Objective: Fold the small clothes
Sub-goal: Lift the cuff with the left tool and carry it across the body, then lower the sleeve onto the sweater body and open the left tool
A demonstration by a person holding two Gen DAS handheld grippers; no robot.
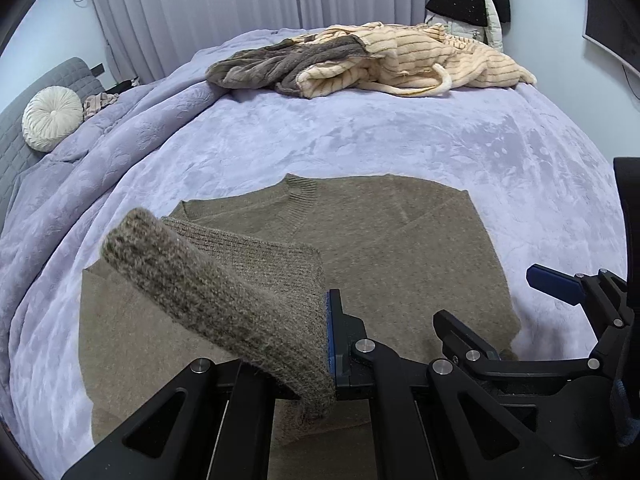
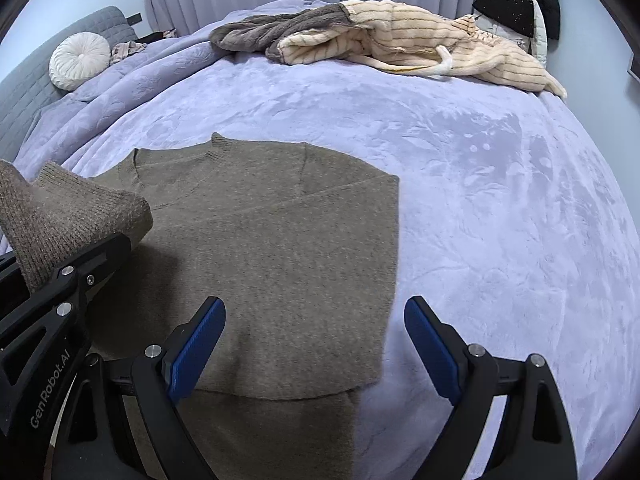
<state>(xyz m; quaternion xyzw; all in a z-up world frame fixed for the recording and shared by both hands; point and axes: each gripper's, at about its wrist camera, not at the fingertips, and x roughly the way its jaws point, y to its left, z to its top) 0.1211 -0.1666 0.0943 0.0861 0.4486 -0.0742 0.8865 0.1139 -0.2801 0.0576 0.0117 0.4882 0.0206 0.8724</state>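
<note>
A brown knit sweater [image 1: 400, 248] lies flat on the lavender bed cover [image 1: 360, 136], its right sleeve folded across the body; it also shows in the right wrist view [image 2: 280, 248]. My left gripper [image 1: 324, 332] is shut on the sweater's left sleeve cuff [image 1: 208, 292] and holds it lifted above the sweater body. That cuff and the left gripper's black fingers [image 2: 92, 264] show at the left of the right wrist view. My right gripper [image 2: 316, 348] is open and empty, hovering over the sweater's right edge near the hem; it also shows in the left wrist view [image 1: 560, 284].
A pile of cream striped and grey fleece clothes [image 2: 380, 36] lies at the far side of the bed. A round white cushion [image 2: 80, 60] rests by the grey headboard [image 2: 24, 88] at left. Coats [image 2: 520, 4] hang at the back right. Curtains behind.
</note>
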